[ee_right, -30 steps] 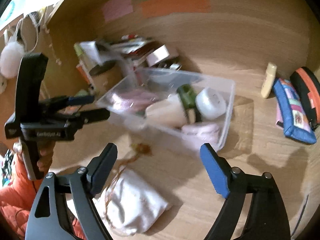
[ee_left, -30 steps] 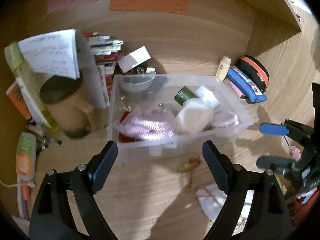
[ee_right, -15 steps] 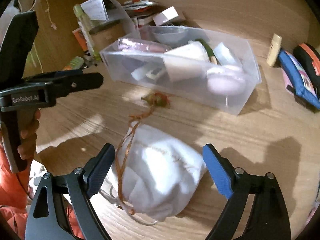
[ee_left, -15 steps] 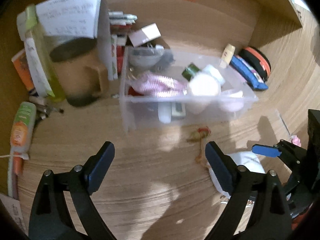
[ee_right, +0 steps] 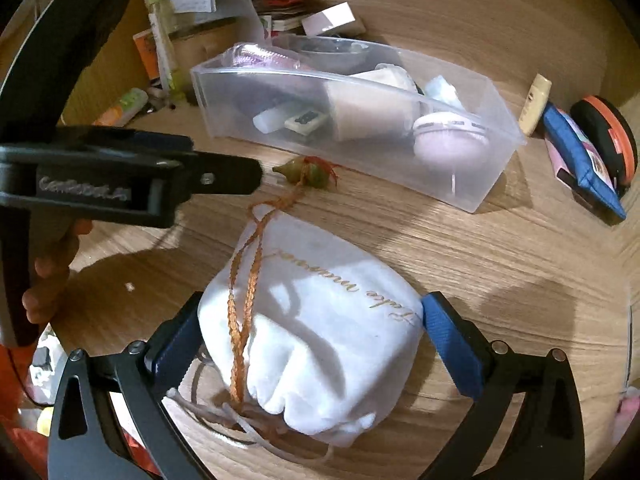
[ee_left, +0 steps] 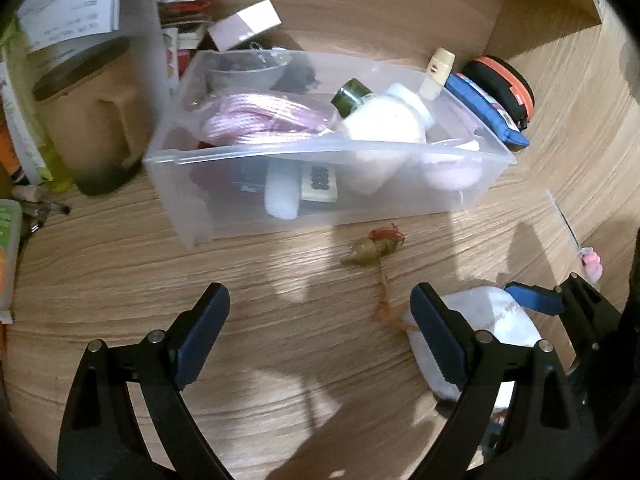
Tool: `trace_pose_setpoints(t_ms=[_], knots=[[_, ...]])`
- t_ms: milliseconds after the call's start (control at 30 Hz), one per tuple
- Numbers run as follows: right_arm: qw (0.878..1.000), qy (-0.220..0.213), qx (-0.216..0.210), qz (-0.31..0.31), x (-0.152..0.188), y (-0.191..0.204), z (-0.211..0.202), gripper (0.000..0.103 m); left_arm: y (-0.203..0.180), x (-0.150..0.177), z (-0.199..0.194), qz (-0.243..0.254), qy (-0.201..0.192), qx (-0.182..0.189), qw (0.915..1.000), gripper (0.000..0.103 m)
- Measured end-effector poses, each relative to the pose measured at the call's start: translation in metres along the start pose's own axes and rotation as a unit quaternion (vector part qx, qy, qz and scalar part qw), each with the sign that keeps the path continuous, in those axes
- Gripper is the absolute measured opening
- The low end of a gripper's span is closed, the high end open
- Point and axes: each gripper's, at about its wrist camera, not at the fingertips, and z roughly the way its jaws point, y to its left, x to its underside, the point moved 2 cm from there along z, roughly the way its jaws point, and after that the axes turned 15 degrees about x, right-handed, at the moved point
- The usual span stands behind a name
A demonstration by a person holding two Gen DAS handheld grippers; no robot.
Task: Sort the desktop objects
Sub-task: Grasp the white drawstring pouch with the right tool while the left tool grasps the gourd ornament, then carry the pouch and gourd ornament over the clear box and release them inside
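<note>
Between the spread jaws of the right gripper (ee_right: 310, 334), which have just been opening, a white pouch (ee_right: 320, 328) lies on the desk (ee_right: 500, 280) near the clear bin (ee_right: 496, 176). Only the right view shows its gold lettering and orange cord (ee_right: 244, 312). Left of it, the left gripper (ee_left: 320, 332) gapes wide over bare wood, the pouch partly hidden behind its right finger.

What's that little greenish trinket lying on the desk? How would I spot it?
Find the clear plastic bin in the middle of the wooden desk. Just in front of it lies a small olive-green gourd charm with a red tassel, tied to a braided orange cord draped across the white drawstring pouch.
</note>
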Motion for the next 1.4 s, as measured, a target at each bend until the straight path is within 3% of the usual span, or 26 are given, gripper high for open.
trace_pose_setpoints(t_ms=[233, 333, 433, 533, 600, 700, 867, 1000, 1233, 1400], knots=[[0.999, -0.008, -0.017, -0.029, 0.008, -0.007, -0.001, 0.094, -0.011, -0.009, 0.026, -0.004, 0.013, -0.004, 0.9999, 0.092], [0.999, -0.001, -0.033, -0.032, 0.013, -0.014, 0.000, 0.094, -0.017, -0.013, 0.036, 0.001, 0.016, -0.019, 0.9997, 0.078], [0.999, -0.003, -0.040, -0.035, 0.016, -0.021, -0.003, 0.086, -0.024, -0.014, 0.042, 0.021, 0.017, -0.045, 0.9986, 0.066], [0.998, -0.005, -0.043, -0.035, 0.018, -0.027, -0.004, 0.077, -0.033, -0.010, 0.045, 0.053, 0.018, -0.071, 0.9959, 0.045], [0.998, -0.007, -0.049, -0.028, 0.018, -0.034, -0.004, 0.073, -0.038, -0.007, 0.044, 0.066, 0.019, -0.067, 0.9954, 0.031], [0.998, -0.010, -0.059, -0.010, 0.017, -0.043, -0.003, 0.066, -0.040, -0.002, 0.040, 0.075, 0.018, -0.075, 0.9942, 0.030], [0.996, -0.010, -0.085, 0.033, 0.012, -0.057, 0.000, 0.051, -0.030, 0.001, 0.027, 0.041, 0.008, -0.056, 0.9975, 0.030], [0.996, -0.016, -0.062, 0.056, 0.005, -0.065, 0.004, 0.047, -0.030, -0.001, 0.007, 0.028, -0.021, -0.049, 0.9982, 0.030], [0.996, -0.028, -0.039, 0.077, -0.006, -0.077, 0.002, 0.045, -0.055, -0.021, -0.027, 0.056, -0.070, -0.023, 0.9957, 0.030], [0.994, -0.052, -0.014, 0.097, -0.012, -0.096, -0.015, 0.042, -0.063, -0.038, -0.046, 0.068, -0.102, -0.030, 0.9920, 0.030]])
